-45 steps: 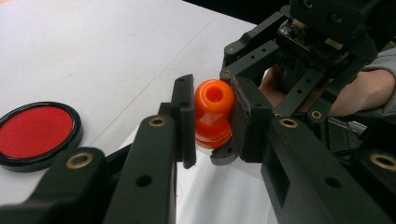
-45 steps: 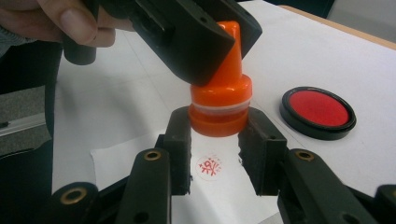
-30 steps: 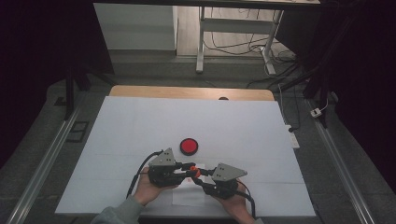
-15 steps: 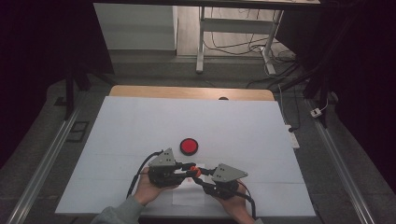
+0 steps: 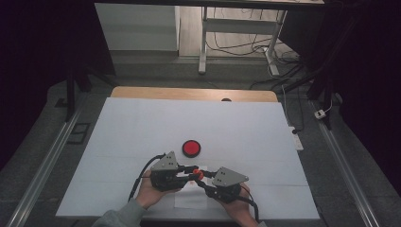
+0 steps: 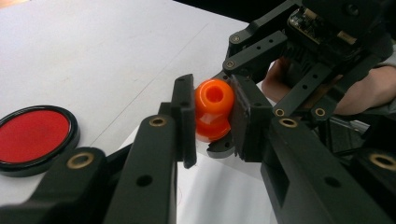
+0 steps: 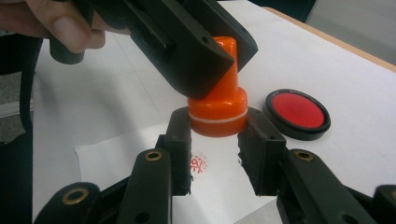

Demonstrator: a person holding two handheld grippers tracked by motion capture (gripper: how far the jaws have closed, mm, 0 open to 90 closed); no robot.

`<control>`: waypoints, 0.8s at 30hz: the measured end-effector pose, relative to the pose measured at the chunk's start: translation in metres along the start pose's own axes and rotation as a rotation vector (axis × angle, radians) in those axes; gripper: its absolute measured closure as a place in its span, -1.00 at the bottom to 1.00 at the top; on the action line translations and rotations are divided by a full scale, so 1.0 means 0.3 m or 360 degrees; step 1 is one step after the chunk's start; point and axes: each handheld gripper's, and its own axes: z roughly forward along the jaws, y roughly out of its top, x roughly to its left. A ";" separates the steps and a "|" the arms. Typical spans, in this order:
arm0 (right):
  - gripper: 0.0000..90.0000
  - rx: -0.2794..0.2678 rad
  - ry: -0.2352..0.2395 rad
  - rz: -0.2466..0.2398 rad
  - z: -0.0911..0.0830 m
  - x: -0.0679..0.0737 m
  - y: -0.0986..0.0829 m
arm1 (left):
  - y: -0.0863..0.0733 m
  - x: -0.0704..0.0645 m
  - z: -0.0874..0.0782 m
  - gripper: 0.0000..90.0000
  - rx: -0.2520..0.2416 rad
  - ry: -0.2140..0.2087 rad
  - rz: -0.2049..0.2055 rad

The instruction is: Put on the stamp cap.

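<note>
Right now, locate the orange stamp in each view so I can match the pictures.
High view: orange stamp low centre, between the two grippers.
Left gripper view: centre, clamped by the left gripper.
Right gripper view: upper centre, its base between the right gripper jaws.
Shared landmark: the red ink pad on the white table.

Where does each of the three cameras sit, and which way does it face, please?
High view: above the person's side, looking forward and down on the table; both hands show.
Left gripper view: rides the left tool, looking along its jaws at the orange stamp; the other hand shows behind.
Right gripper view: rides the right tool, facing the stamp's base; a thumb shows.
Both gripper views share the stamp and the red ink pad.
</note>
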 end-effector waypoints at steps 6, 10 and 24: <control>0.44 0.0033 0.0007 -0.0008 0.001 0.001 -0.003 | -0.004 -0.011 0.009 0.61 0.0028 0.0029 0.0026; 0.44 0.0027 0.0018 0.0007 0.000 -0.002 -0.005 | -0.004 -0.009 0.009 0.61 0.0016 0.0017 0.0009; 0.41 -0.0005 0.0086 0.0071 -0.006 -0.025 -0.013 | -0.001 -0.002 0.014 0.61 0.0001 -0.0005 -0.0024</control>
